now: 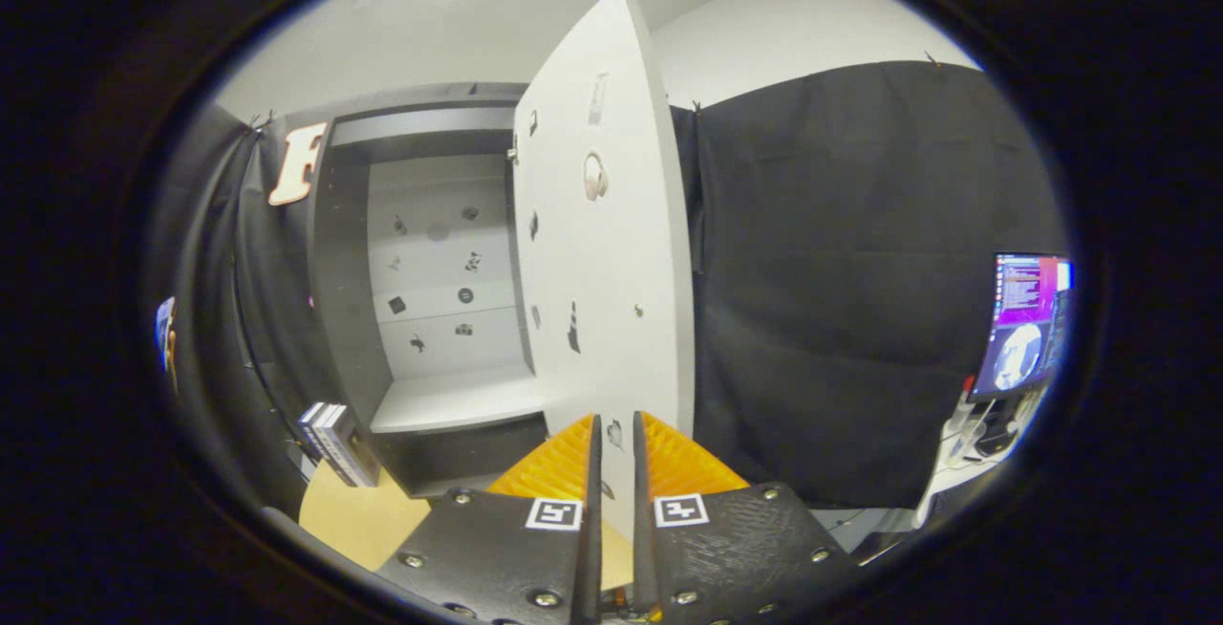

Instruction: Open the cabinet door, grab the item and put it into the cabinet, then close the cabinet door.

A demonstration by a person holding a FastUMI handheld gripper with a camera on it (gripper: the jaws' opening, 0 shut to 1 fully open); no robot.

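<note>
Gripper view, read from the left, first takes in a small box-like item with a white spine and dark cover [334, 441]. It stands tilted on a pale wooden tabletop [358, 520], just beside the lower left corner of the cabinet. This looks like the item to be stowed, though its exact nature is hard to make out. It seems rigid and flat-sided, probably light, with a smooth cover that could slip. I would pinch it across its thin faces near the middle, so it does not swing or topple as it comes up.

Next comes the tall grey cabinet with a white back panel [435, 252], standing open. Small dark stickers dot its back wall, and a bare white shelf [459, 400] lies at the bottom of the opening, a ready landing place.

Further right, the white flat cabinet door [602, 224] stands swung outward, its edge towards the camera. It is a stiff hinged board that should move freely, best handled by its free edge, and a push there should close it.

Low down, the gripper [611, 439] has its fingers nearly together, with only a narrow slot between them. The door's lower edge shows through that slot; whether the fingers actually press on the door I cannot tell.

Far right, a lit computer monitor [1027, 324] sits on a desk, well apart from the cabinet.
</note>
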